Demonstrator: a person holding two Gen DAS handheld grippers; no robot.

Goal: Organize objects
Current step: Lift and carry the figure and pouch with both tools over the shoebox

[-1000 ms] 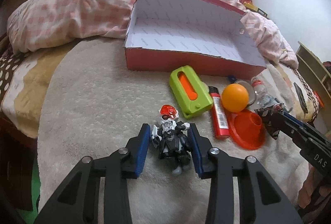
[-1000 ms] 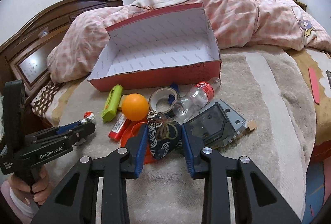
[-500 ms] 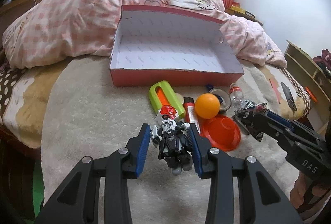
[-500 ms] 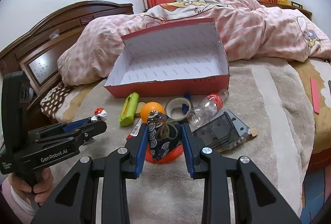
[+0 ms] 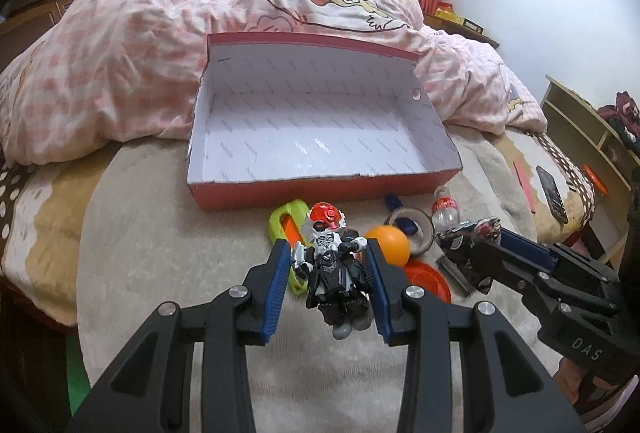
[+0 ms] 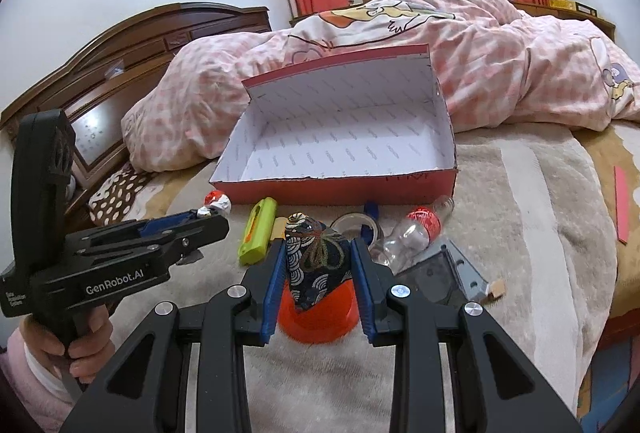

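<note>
My left gripper is shut on a black toy robot with a red helmet and holds it above the blanket. My right gripper is shut on a dark patterned cloth pouch, also lifted. An open red shoebox with a white inside stands ahead, against the duvet. On the blanket before it lie a green and orange case, an orange ball, an orange dish, a tape roll and a clear bottle.
A pink checked duvet is heaped behind the box. A dark plastic tray lies right of the bottle. A phone and a red strip lie near the bed's right edge. A wooden headboard is at left.
Both grippers have risen with their objects and drawn back, so the box's inside shows more fully. The toy robot and the pouch have left the blanket.
</note>
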